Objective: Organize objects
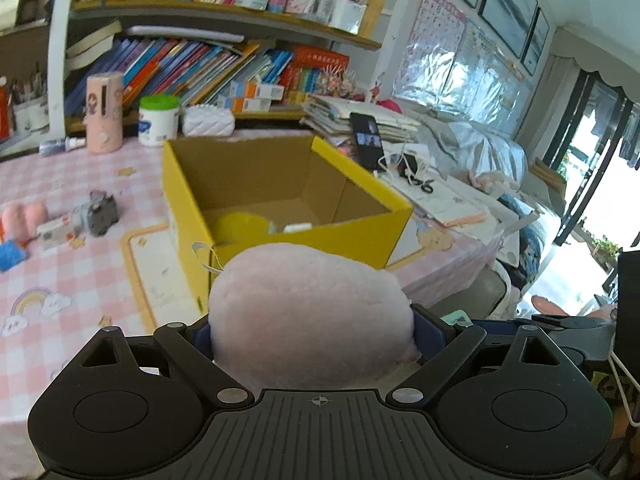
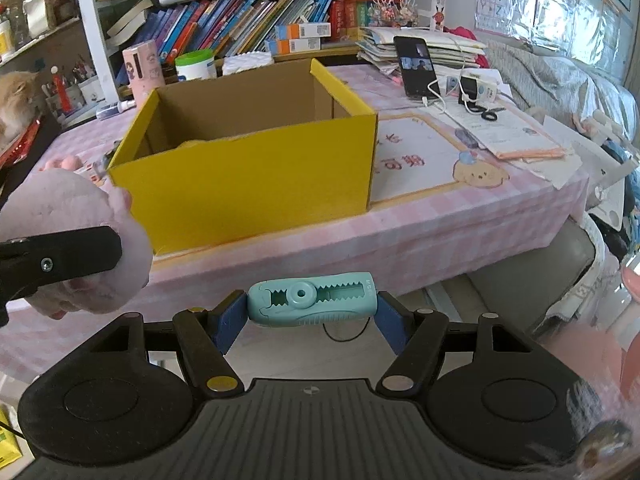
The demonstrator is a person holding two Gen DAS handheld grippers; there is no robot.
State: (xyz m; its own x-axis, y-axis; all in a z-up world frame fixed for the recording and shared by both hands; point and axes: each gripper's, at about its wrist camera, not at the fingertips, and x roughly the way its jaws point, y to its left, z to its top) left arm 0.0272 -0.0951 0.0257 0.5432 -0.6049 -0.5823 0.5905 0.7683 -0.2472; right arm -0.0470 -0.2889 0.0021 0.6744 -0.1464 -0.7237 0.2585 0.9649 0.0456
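A pale pink plush toy (image 1: 308, 312) fills the space between the fingers of my left gripper (image 1: 312, 332), which is shut on it just short of the yellow cardboard box (image 1: 304, 240). The box stands open-topped on the pink checked tablecloth, with a yellow item and a small white one inside. In the right wrist view my right gripper (image 2: 312, 312) is shut on a teal correction-tape dispenser (image 2: 312, 300), held crosswise off the table's near edge, in front of the box (image 2: 248, 188). The plush (image 2: 76, 236) and a left finger (image 2: 64, 258) show at the left there.
Small toys (image 1: 94, 212) and a pink plush (image 1: 24, 220) lie left of the box. A pink holder (image 1: 104, 112), a green-lidded tub (image 1: 159, 120) and bookshelves stand behind. A phone (image 2: 416, 66), cables, scissors (image 2: 486, 112) and papers lie right of the box.
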